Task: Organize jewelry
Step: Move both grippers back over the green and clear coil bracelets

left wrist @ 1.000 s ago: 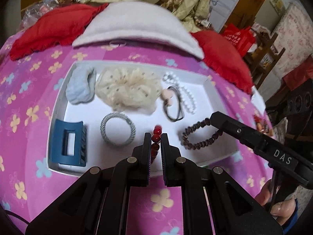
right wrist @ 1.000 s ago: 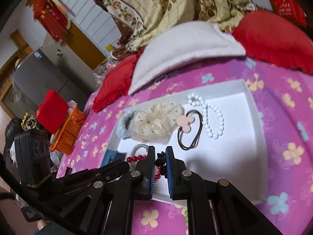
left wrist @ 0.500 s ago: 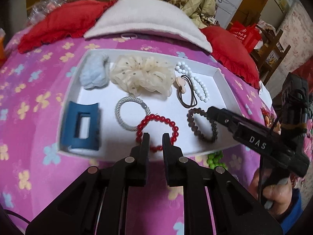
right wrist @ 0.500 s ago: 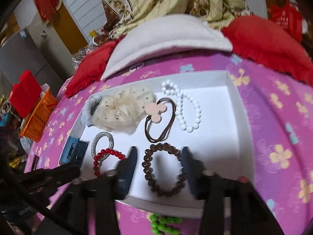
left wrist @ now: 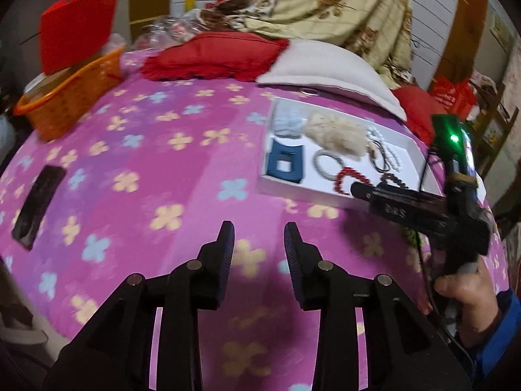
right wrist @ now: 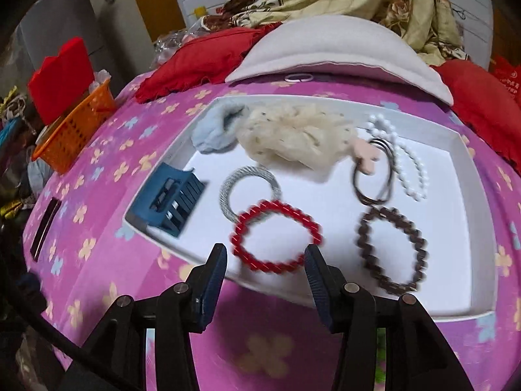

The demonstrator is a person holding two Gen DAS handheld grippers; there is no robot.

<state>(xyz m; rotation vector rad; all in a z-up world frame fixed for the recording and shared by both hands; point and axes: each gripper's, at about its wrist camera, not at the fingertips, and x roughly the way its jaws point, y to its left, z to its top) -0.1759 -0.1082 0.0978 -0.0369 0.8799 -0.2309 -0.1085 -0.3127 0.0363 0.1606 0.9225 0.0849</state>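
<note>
Hovering with both tools empty, you have the red bead bracelet (right wrist: 276,236) lying in the white tray (right wrist: 473,176), your right gripper (right wrist: 265,259) spread at its near rim, your left gripper (left wrist: 259,239) opening over bare blanket; next, choose another loose piece.

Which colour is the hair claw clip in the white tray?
Dark blue. The hair claw clip shows best in the right wrist view.
</note>
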